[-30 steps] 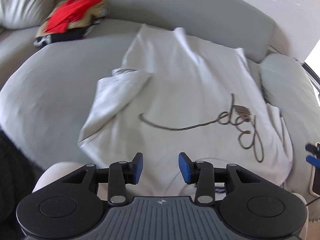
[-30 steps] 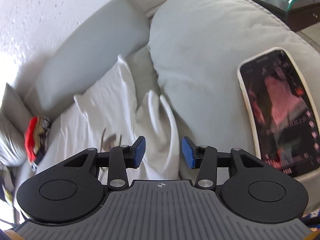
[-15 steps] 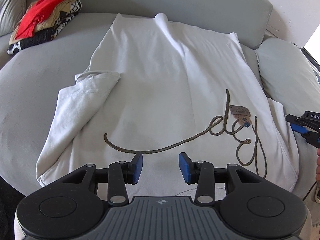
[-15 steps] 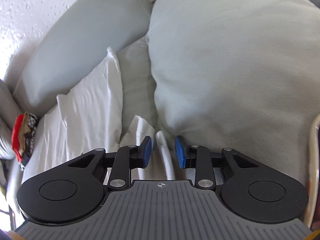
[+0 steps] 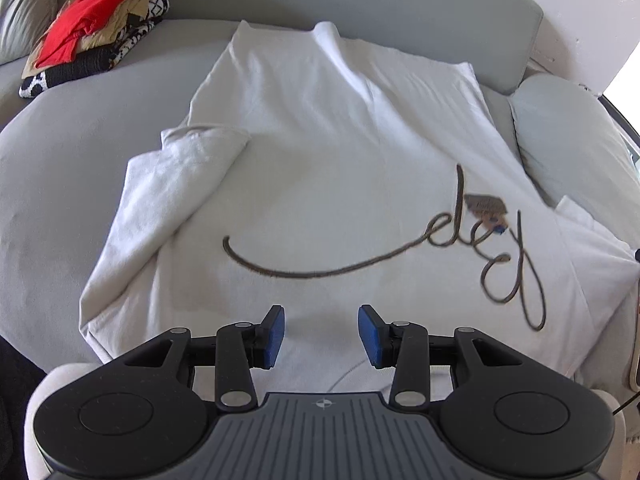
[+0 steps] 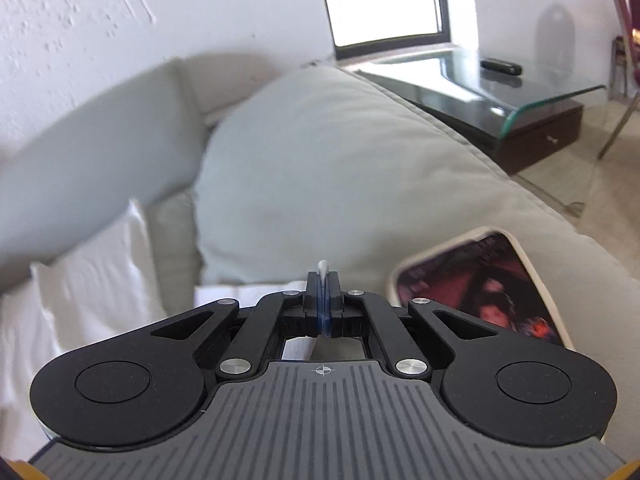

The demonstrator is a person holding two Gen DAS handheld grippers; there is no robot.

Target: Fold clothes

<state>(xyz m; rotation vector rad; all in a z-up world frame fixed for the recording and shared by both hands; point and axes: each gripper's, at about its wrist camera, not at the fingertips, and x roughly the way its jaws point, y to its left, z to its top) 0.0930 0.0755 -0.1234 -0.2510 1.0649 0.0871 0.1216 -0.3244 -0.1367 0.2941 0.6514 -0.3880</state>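
My right claw (image 6: 322, 304) has clamped shut since half a second ago, now pinching the sleeve edge of the white shirt (image 5: 340, 184) at the sofa's (image 5: 60, 184) right edge. Left claw (image 5: 321, 336) hovers released over the near hem. Sleeve fold-in comes next.

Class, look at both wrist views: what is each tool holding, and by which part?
The right tool pinches the white shirt at its right sleeve edge. The left tool is open, holding nothing.

grey sofa (image 5: 100, 152) carrying white shirt (image 5: 340, 152) spread flat, clothes stack (image 5: 92, 28) lying far-left, phone (image 6: 480, 288) resting on armrest
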